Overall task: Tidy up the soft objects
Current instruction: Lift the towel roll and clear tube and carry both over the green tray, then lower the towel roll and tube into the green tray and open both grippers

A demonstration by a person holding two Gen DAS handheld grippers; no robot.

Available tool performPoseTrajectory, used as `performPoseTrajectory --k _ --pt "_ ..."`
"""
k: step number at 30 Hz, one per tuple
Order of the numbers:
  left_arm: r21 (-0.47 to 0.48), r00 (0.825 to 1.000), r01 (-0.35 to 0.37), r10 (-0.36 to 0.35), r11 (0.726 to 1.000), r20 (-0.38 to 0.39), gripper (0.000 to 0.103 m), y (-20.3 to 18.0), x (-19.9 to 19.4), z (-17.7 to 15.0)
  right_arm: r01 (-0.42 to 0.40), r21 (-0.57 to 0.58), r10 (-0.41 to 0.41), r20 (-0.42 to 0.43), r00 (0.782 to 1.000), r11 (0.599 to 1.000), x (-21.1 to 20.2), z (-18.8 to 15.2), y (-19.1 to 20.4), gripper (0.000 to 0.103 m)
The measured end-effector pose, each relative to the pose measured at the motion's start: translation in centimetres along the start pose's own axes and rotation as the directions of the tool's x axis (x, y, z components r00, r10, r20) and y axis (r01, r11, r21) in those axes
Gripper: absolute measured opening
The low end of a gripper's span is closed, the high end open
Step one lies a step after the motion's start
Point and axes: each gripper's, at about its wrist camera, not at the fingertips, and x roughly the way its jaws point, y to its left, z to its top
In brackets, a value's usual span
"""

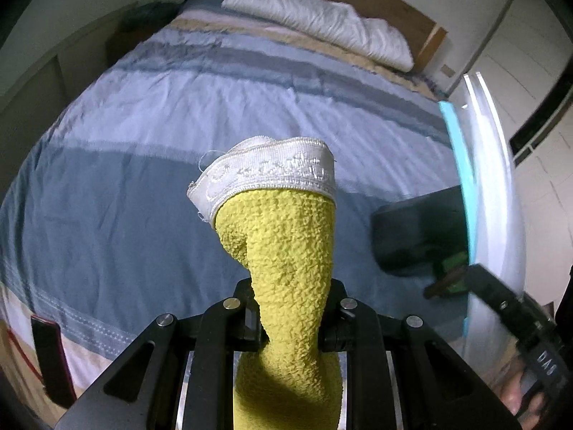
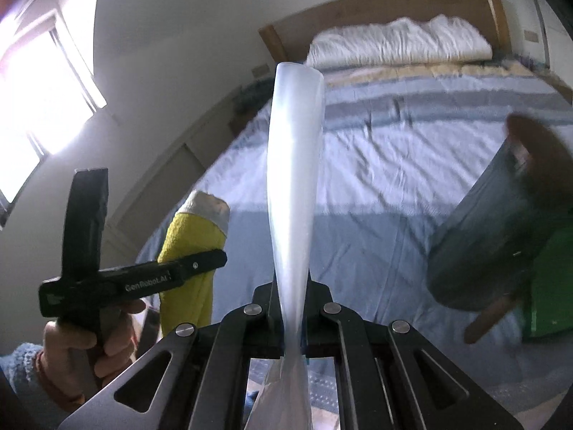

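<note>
The left gripper (image 1: 292, 326) has its fingers pinched tight on a yellow terry cloth with a white lace band (image 1: 283, 236). The cloth stands up out of the jaws, long axis running straight forward, band at the far tip. The right gripper (image 2: 293, 326) is likewise clamped, on a translucent white plastic sheet or bag (image 2: 293, 179) that rises narrow from the jaws; what it is exactly I cannot tell. Both are held in the air over the foot of the bed (image 1: 215, 114), the left gripper just beside the plastic, so the cloth lies to the plastic's left. A dark blurred container (image 2: 501, 229) sits right of the plastic, nearer the right gripper. Beyond, the striped blue cover stretches to a white pillow (image 1: 318, 21) at the wooden headboard (image 2: 386, 7).
</note>
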Motion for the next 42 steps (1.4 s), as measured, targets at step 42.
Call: performPoseTrajectory --k 42 --pt "0.230 0.979 -0.161 0.185 0.960 -0.085 0.041 -42.1 31.8 0.0 0.487 0.065 -0.464 -0.218 0.859 0.871 2.5 -1.3 -50.8 0.019"
